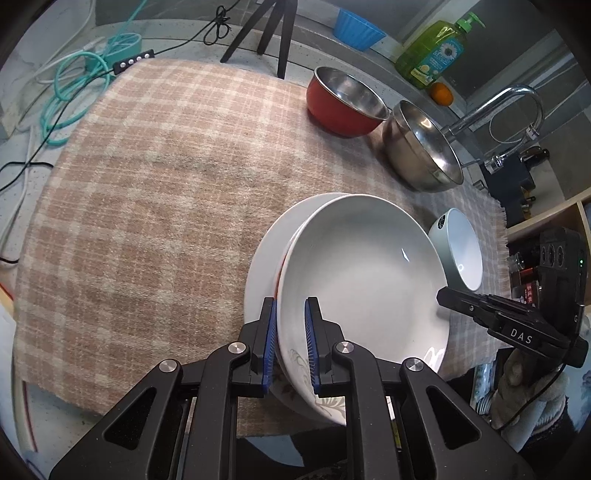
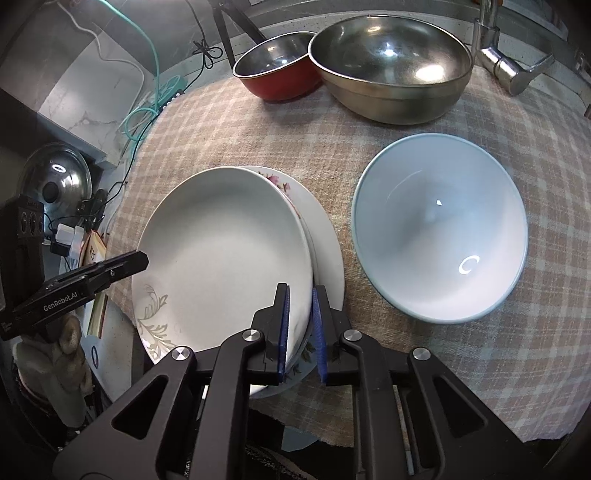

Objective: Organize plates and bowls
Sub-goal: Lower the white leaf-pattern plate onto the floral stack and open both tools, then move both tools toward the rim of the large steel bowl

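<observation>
A deep white plate (image 1: 369, 277) with a grey leaf print lies on top of a stack near the front edge of the checked cloth (image 1: 147, 184). Under it are a pink-flowered plate (image 2: 275, 181) and a flat white plate (image 2: 328, 251). My left gripper (image 1: 291, 345) is shut on the top plate's near-left rim, one blue pad inside and one outside. My right gripper (image 2: 301, 330) is shut on the rim on the opposite side of the same plate (image 2: 221, 258). A pale blue bowl (image 2: 439, 229) stands apart, to the right of the stack.
A red bowl (image 2: 273, 62) with a steel inside and a large steel bowl (image 2: 391, 55) stand side by side at the back of the cloth. Behind them are a faucet (image 1: 517, 99), a green soap bottle (image 1: 432, 51), an orange (image 1: 442, 93) and a tripod (image 1: 273, 29). Cables (image 1: 70, 92) lie at the far left.
</observation>
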A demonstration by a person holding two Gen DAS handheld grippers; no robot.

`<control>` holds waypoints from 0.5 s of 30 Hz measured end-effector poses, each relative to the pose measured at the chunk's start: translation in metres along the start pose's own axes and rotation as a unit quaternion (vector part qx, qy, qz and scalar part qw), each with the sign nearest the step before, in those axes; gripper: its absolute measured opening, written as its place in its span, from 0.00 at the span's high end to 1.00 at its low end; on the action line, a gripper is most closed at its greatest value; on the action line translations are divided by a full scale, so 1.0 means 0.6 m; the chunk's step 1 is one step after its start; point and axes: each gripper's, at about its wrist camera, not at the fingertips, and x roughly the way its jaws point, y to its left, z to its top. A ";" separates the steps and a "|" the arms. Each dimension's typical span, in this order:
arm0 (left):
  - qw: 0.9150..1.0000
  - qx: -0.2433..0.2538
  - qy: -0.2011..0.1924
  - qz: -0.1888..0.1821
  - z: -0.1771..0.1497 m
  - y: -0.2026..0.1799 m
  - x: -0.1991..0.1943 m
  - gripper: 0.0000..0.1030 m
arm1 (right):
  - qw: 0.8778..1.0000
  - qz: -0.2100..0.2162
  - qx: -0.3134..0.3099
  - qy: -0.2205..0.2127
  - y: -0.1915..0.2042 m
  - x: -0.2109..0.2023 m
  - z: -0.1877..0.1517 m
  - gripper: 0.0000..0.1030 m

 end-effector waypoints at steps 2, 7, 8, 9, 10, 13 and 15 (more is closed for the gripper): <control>1.000 0.003 -0.004 -0.002 0.002 -0.001 -0.004 0.87 | 1.000 -0.002 -0.004 -0.007 0.003 -0.005 0.002 0.85; 1.000 0.001 -0.020 -0.004 0.011 -0.001 -0.019 0.84 | 1.000 -0.005 -0.010 -0.028 0.005 -0.021 0.010 0.63; 1.000 0.004 -0.023 -0.003 0.013 -0.003 -0.022 0.84 | 0.999 -0.004 -0.013 -0.032 0.006 -0.023 0.012 0.60; 1.000 0.006 -0.026 -0.002 0.015 -0.005 -0.024 0.84 | 0.999 -0.004 -0.014 -0.034 0.007 -0.026 0.013 0.57; 1.000 0.008 -0.030 -0.001 0.016 -0.006 -0.026 0.83 | 0.999 -0.005 -0.015 -0.037 0.007 -0.028 0.015 0.55; 0.999 0.014 -0.042 0.001 0.021 -0.013 -0.031 0.71 | 0.999 -0.003 -0.016 -0.046 0.009 -0.037 0.018 0.46; 0.999 0.020 -0.048 0.005 0.025 -0.019 -0.032 0.64 | 0.999 -0.001 -0.019 -0.049 0.012 -0.042 0.022 0.40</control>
